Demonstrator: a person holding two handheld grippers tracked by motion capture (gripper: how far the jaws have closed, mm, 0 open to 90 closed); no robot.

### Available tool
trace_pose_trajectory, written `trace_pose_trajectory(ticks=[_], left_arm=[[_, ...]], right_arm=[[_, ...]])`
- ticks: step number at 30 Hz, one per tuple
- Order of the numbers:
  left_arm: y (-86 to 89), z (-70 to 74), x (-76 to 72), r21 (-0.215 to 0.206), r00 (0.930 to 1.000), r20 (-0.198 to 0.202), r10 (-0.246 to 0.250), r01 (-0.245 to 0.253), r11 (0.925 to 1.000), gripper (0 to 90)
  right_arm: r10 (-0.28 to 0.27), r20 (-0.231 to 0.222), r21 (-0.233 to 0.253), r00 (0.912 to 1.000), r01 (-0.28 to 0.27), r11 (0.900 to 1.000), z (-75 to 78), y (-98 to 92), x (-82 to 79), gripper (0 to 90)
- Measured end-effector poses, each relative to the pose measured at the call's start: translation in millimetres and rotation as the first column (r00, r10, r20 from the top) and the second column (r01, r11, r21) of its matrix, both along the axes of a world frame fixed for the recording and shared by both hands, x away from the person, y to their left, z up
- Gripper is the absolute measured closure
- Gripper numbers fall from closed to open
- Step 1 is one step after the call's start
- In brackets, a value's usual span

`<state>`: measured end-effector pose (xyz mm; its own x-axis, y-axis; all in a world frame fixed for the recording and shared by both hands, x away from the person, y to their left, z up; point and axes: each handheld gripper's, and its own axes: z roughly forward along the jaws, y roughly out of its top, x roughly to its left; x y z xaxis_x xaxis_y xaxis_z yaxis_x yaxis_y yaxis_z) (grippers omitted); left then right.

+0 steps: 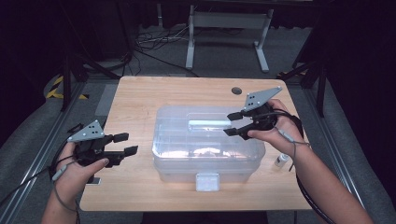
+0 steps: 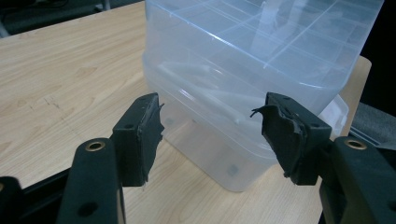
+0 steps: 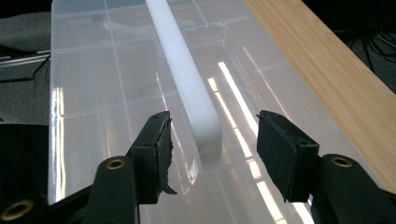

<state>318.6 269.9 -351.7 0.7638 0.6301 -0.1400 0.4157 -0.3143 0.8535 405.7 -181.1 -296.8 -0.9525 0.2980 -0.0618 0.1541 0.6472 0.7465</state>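
Note:
A clear plastic storage box (image 1: 208,144) with a lid and a white front latch (image 1: 207,181) stands in the middle of the wooden table (image 1: 140,98). A white handle (image 1: 209,124) runs along the lid's top. My right gripper (image 1: 232,123) hovers open over the lid at the handle's right end (image 3: 205,126), its jaws standing either side of it without touching. My left gripper (image 1: 125,143) is open to the left of the box, pointing at its side wall (image 2: 210,140), apart from it, with nothing between its jaws.
A small white bottle (image 1: 281,160) stands on the table right of the box, near the right forearm. A dark round grommet (image 1: 236,90) sits near the table's far edge. Metal frame legs (image 1: 191,42) and cables lie on the floor beyond.

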Motion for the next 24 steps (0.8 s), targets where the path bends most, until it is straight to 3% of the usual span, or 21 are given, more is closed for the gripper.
trace_pose_trajectory(ticks=[8,14,17,24], left_arm=[[-3.0,-0.9,0.3,-0.002,0.9998,0.0,-0.021,0.021,0.9998,39.8],[-2.8,-0.9,0.1,-0.002,0.9998,0.001,-0.02,0.02,0.9998,40.3],[-3.1,-0.5,0.0,-0.006,0.9997,0.003,-0.024,0.024,0.9997,40.3],[-3.3,1.2,-1.1,-0.009,0.9996,0.009,-0.026,0.026,0.9996,40.4]], right_arm=[[0.02,0.006,-0.013,0.9998,-0.02,1.0,0.1,13.4,2.6,53.5],[0.044,0.027,-0.059,0.9987,-0.042,0.997,4.0,19.7,-0.7,72.5],[0.042,0.058,-0.099,0.9974,-0.037,0.994,6.3,22.9,-4.1,73.0],[0.042,0.048,-0.165,0.9979,-0.034,0.986,12.9,29.3,-2.8,73.5]])
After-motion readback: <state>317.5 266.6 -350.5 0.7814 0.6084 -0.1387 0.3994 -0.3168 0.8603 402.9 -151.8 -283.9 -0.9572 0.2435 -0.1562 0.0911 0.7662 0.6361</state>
